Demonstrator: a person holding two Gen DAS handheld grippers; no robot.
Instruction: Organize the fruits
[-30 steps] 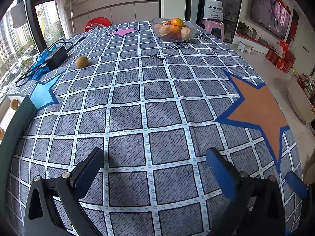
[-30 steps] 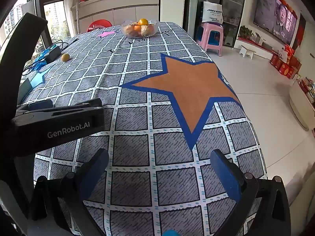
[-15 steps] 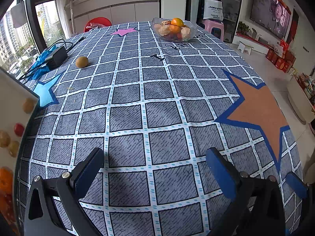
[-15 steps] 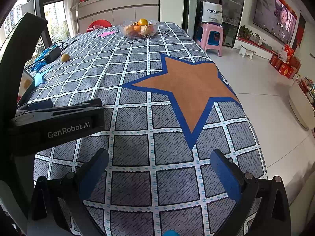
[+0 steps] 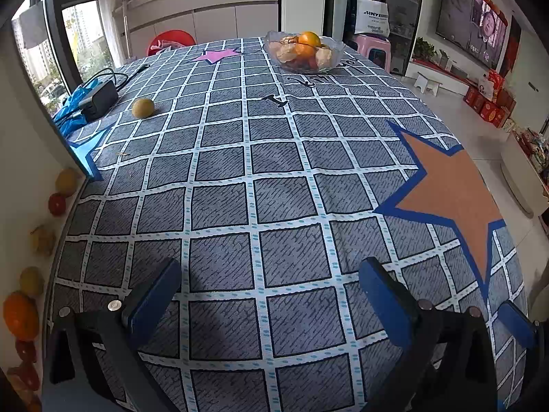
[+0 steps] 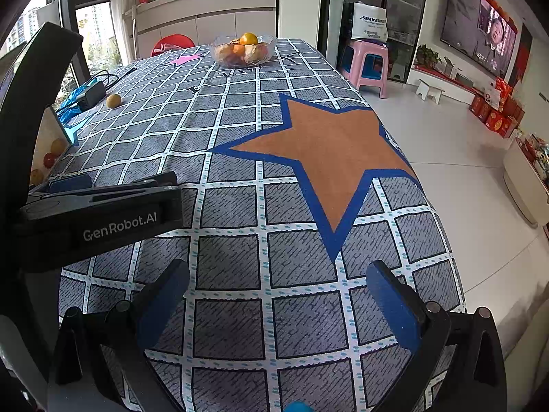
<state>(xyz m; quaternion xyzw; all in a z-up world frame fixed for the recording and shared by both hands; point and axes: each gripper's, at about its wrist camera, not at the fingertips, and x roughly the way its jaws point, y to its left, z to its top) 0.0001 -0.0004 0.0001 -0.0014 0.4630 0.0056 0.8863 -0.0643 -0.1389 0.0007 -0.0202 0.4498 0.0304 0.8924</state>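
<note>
1. L gripper (image 5: 271, 295) released, jaws wide, nothing between, low over near edge of table (image 5: 281, 206).
2. R gripper (image 6: 278, 295) also released, empty, at near right corner beside orange star (image 6: 326, 151).
3. Glass bowl (image 5: 305, 51) w/ fruit at far edge; lone yellow-brown fruit (image 5: 143, 107) near far left edge, just beside black adapter (image 5: 99, 99).
4. Mid cloth bare btwn grippers and bowl.
5. White card w/ fruit pics (image 5: 31, 226) at left edge.

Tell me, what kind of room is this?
Probably a living and dining room in someone's home. There is a big table with a checked cloth and a glass fruit bowl, a TV on the wall, and a pink stool on the floor.
</note>
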